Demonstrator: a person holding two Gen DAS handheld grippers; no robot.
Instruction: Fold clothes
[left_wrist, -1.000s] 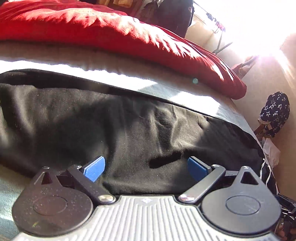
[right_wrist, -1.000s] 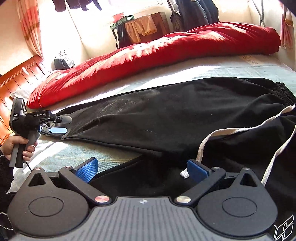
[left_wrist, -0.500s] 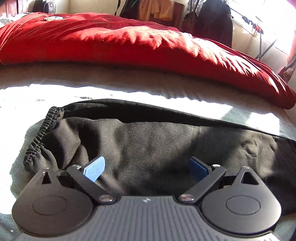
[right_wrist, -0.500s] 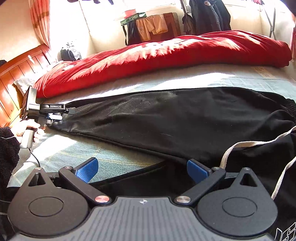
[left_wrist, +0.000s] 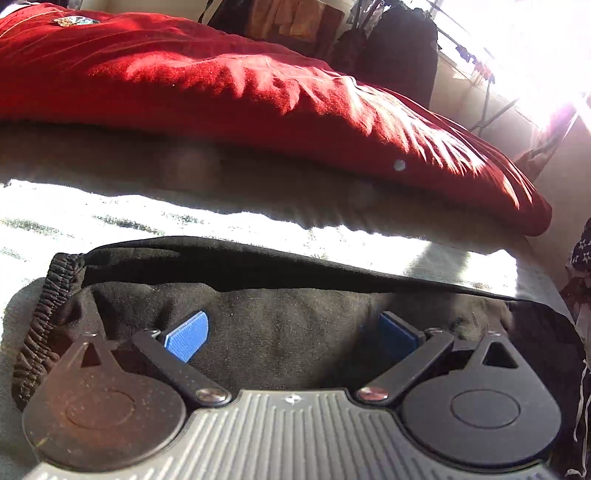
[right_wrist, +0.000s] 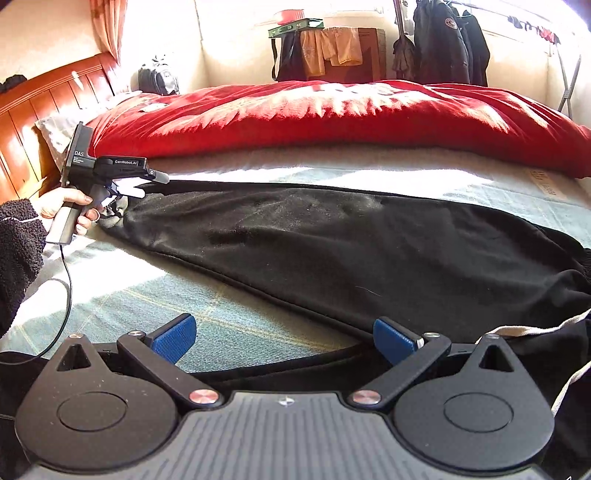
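My left tongs (left_wrist: 291, 338) gape wide over the cuff end of the black trousers (right_wrist: 332, 240) on the bed (right_wrist: 229, 317); my right tongs (right_wrist: 286, 338), equally wide, hover near the waist. Since before, the left slid toward the cuff (left_wrist: 40, 325).

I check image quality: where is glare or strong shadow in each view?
Left wrist view: the window at upper right is blown out, and the duvet shades the sheet. Right wrist view: even light, sun patches on the duvet.
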